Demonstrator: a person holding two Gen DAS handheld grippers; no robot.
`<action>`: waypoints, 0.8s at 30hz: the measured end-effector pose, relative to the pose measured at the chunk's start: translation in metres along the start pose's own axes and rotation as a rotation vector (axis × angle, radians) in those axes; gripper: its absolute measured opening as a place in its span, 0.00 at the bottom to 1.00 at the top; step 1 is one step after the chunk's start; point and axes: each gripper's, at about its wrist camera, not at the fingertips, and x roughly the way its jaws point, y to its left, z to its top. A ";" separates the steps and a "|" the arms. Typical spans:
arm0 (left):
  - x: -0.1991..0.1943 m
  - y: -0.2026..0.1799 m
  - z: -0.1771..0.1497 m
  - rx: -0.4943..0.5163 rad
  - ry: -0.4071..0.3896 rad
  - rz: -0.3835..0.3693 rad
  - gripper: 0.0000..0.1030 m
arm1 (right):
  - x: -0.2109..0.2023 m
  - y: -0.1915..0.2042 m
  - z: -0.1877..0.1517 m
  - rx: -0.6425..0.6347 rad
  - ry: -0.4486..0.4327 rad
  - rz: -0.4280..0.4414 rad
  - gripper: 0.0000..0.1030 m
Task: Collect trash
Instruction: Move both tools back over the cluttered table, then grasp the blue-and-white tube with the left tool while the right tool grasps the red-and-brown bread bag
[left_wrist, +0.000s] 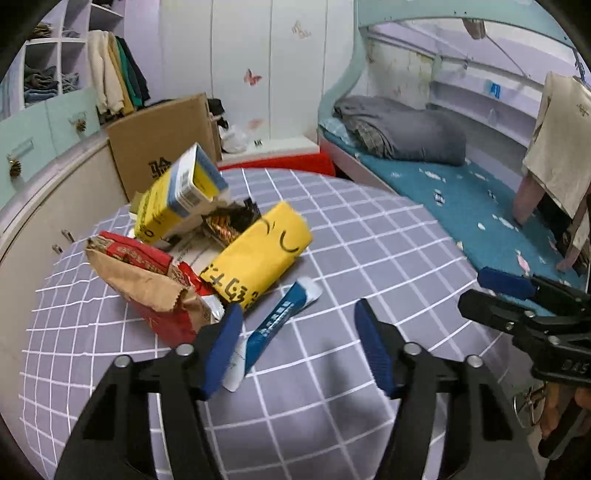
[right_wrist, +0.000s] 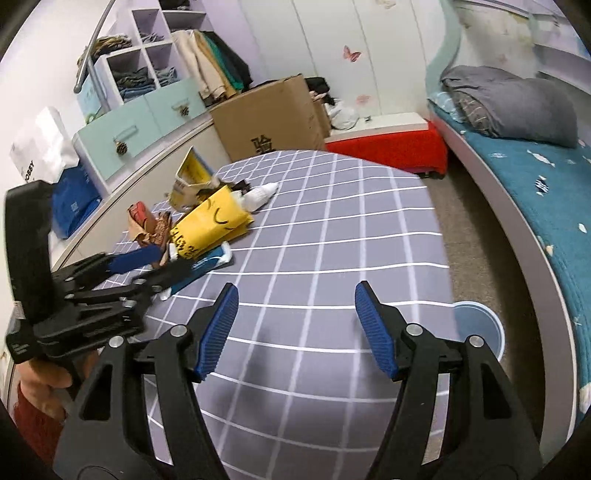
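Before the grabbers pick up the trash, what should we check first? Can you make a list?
1. Left gripper open and empty: ok.
2. Right gripper open and empty: ok.
3. Trash in sight on the checkered table: ok; the blue sachet, yellow bag and brown paper bag all show.
4. Blue sachet lies nearest the left gripper, not under the pile: ok.
5. Bin ready beside the table: cannot tell, only its rim shows.
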 end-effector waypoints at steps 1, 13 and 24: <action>0.002 0.002 -0.001 0.005 0.008 -0.001 0.56 | 0.002 0.001 0.000 -0.005 0.004 -0.001 0.63; 0.038 0.006 -0.003 0.069 0.122 0.013 0.47 | 0.027 0.011 0.006 -0.016 0.049 -0.020 0.63; 0.010 -0.004 -0.004 0.022 0.042 0.022 0.07 | 0.025 0.017 0.010 0.009 0.027 -0.022 0.63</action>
